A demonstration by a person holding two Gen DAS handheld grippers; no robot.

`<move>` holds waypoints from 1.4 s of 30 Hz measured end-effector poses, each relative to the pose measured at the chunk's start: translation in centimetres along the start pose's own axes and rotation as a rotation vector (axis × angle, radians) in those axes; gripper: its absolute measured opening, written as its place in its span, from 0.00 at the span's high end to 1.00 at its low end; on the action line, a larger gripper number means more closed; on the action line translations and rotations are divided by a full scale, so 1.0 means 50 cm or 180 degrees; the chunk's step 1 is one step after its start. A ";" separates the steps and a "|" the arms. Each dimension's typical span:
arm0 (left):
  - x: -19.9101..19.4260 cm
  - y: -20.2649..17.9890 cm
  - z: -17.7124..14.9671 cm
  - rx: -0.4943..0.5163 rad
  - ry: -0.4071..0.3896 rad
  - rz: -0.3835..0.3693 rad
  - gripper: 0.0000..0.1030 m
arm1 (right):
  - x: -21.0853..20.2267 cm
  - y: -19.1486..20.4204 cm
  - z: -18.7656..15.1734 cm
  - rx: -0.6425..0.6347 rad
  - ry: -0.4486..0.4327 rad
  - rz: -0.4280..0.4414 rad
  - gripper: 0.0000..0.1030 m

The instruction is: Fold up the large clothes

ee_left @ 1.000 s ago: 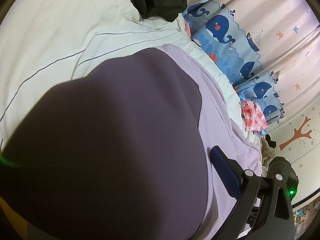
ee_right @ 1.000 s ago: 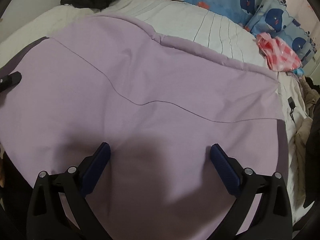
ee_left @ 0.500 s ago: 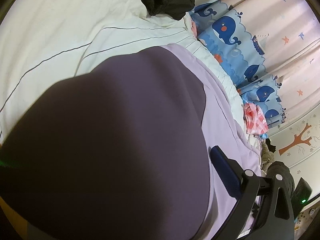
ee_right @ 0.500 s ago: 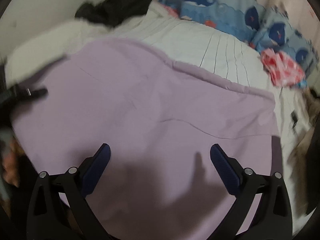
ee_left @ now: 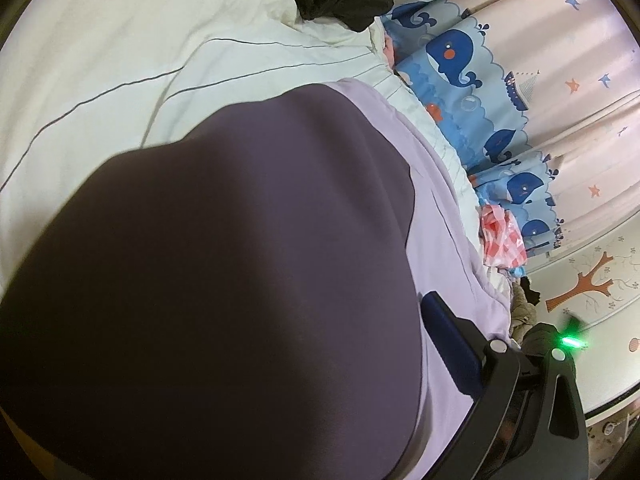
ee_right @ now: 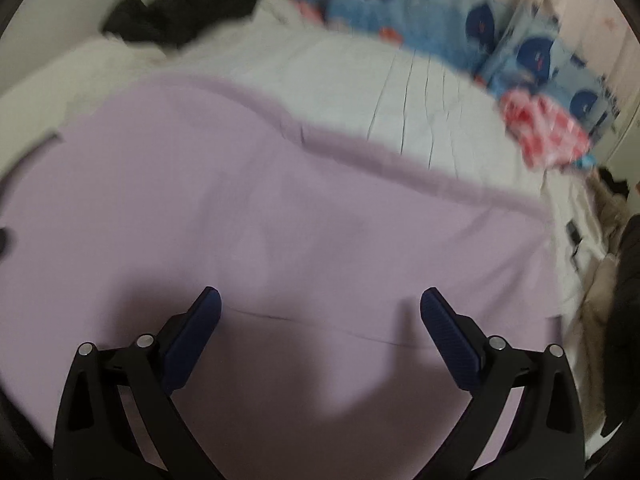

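Observation:
A large lilac cloth (ee_right: 304, 216) lies spread flat on the white bed (ee_right: 360, 76). My right gripper (ee_right: 320, 312) is open and empty, its blue fingers (ee_right: 448, 328) just above the cloth's near part. In the left wrist view a raised fold of the same cloth (ee_left: 224, 264) hangs dark and close over the lens and hides the left finger. Only the right blue finger (ee_left: 448, 336) shows, wide to the side. I cannot tell whether the left gripper holds the cloth.
Black clothing (ee_right: 188, 4) lies at the bed's far left. Blue whale-print pillows (ee_right: 500, 32) line the far side against a pink star curtain (ee_left: 560, 64). A red-and-white garment (ee_right: 544, 128) lies at the right. More clothes (ee_right: 616, 240) are piled off the right edge.
The right gripper has moved forward over the cloth and its view has blurred with motion. The left wrist view has shifted slightly; the dark fold stays over the lens.

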State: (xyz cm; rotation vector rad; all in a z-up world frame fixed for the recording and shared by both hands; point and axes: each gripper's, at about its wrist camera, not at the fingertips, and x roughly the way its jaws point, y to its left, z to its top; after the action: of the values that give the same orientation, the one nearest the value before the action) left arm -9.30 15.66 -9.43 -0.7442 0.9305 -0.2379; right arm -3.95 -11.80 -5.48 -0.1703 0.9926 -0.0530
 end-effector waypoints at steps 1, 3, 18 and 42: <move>0.000 -0.003 -0.001 0.0028 0.0007 -0.0008 0.07 | 0.021 0.003 -0.004 0.0013 0.0056 0.0053 0.06; -0.001 -0.003 -0.002 0.0018 0.0012 0.0001 0.07 | 0.013 0.010 -0.006 -0.0024 0.0053 0.0025 0.06; 0.008 0.006 0.002 -0.0107 0.0118 -0.0054 0.07 | -0.077 0.070 -0.115 -0.0330 -0.0113 0.0050 0.06; -0.060 -0.136 0.006 0.0512 -0.0321 -0.0473 0.37 | -0.064 0.100 -0.159 -0.0348 -0.0258 -0.0176 0.06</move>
State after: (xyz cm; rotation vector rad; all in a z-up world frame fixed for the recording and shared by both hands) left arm -10.01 12.33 -2.84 -0.6708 0.7518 -0.3976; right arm -12.51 -7.41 -7.89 -0.2981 0.9102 -0.0420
